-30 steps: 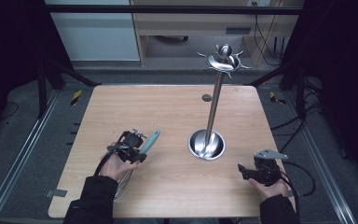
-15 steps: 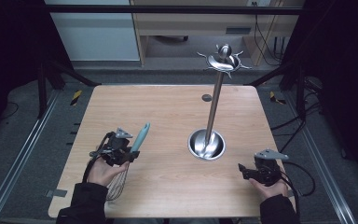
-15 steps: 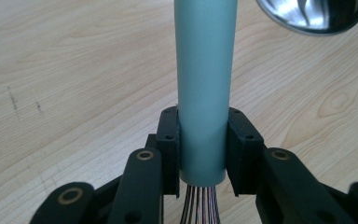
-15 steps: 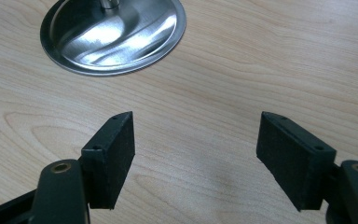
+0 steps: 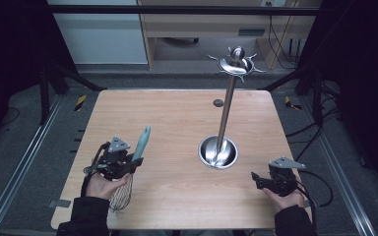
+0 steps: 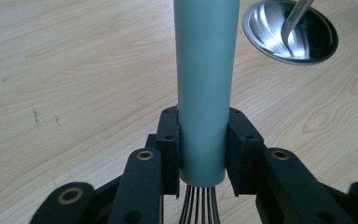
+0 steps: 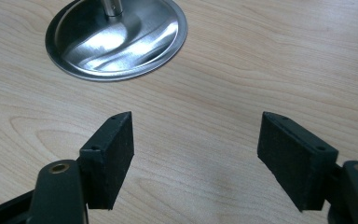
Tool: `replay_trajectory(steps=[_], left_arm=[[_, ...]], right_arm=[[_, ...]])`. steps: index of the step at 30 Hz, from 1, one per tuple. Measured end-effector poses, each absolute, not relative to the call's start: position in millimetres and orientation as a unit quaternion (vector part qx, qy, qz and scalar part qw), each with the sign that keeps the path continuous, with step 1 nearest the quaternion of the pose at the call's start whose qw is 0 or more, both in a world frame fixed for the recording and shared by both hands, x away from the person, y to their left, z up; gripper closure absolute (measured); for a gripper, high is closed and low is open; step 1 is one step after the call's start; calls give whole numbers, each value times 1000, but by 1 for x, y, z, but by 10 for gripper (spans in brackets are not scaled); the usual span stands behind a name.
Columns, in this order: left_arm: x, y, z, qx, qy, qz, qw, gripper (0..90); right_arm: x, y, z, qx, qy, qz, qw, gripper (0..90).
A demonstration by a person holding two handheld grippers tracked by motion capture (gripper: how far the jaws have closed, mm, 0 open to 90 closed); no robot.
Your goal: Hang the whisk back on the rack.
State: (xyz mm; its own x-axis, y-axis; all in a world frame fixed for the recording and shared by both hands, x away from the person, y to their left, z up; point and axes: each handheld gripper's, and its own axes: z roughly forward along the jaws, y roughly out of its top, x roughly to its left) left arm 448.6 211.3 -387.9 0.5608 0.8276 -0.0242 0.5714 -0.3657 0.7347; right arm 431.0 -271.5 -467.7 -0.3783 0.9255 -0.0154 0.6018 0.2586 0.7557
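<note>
A whisk with a pale teal handle and steel wires is held over the table's front left. My left gripper is shut on the handle just above the wires; in the left gripper view both pads press on the teal handle. The handle points away from the person, the wires hang back toward the hand. My right gripper rests near the front right edge, open, with bare wood between its pads. A steel stand with a hooked crown rises from a round dish base.
The stand's base lies just ahead of the right gripper and ahead-right of the left one. A small dark round spot marks the far table. Metal rails run along both table sides, with dark floor and cables beyond.
My left hand has carried the whisk leftward and a little up, away from the stand; the handle now points more steeply away. The right gripper has stayed in place.
</note>
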Motion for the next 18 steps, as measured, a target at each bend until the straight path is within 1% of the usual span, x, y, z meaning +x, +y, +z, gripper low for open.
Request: replay_trajectory(steps=[18], left_arm=[[436,228,-361,769,425,218,425,691]], right_arm=[[431,-273,-468,502,756,341,243,275]])
